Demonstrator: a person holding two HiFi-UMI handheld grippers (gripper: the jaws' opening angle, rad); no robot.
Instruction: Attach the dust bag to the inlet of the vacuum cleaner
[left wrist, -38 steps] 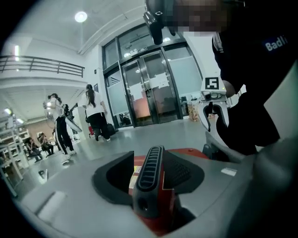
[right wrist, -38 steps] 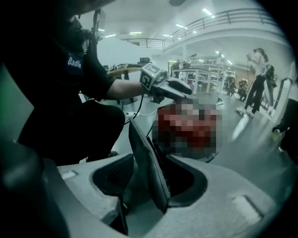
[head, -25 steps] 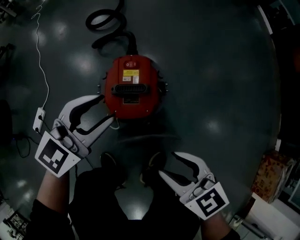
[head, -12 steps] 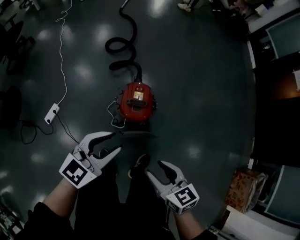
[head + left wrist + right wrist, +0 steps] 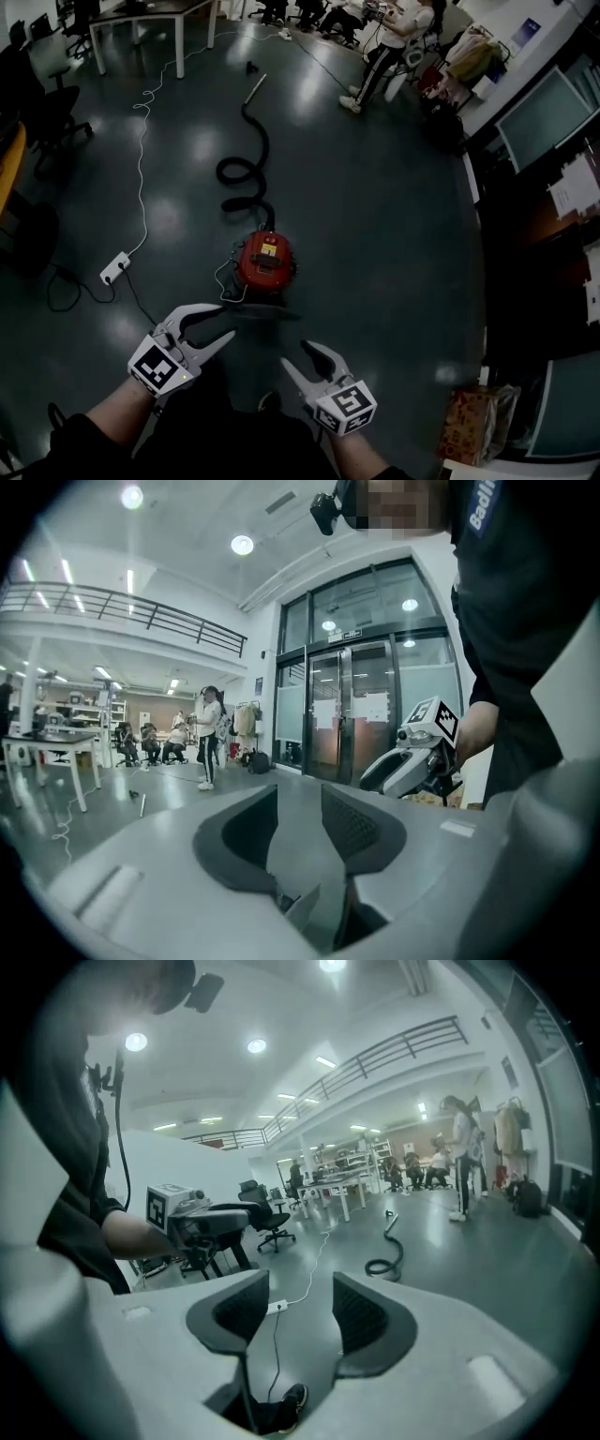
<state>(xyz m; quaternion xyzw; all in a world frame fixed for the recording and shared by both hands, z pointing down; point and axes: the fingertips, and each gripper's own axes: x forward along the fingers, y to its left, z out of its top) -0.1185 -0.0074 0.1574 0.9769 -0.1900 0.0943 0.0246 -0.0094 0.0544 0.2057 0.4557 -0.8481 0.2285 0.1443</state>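
**A:** And the picture has pulled right back; the red vacuum cleaner, which filled the middle of the head view a second ago, now sits small and well away down on the floor; both grippers have come up and off it

**B:** Both empty too; the left gripper has its jaws spread with only the far hall showing between them; the right gripper is just as loose, with nothing but distant floor between its pads

**A:** What does that do for the job?

**B:** My read is that nobody is working the inlet right now; the wearer looks to have stood up; I can't judge from here whether the fitting is finished or not yet started; I can't pick out a dust bag either; there's a dark flat shape on the floor just this side of the vacuum, too dim to name

**A:** Give us the count

**B:** One vacuum cleaner; one black hose snaking off its far side; one power strip to the left; two grippers, each with its marker cube; one standing person at the far end, with seated figures nearby too small to number; one cardboard box at lower right
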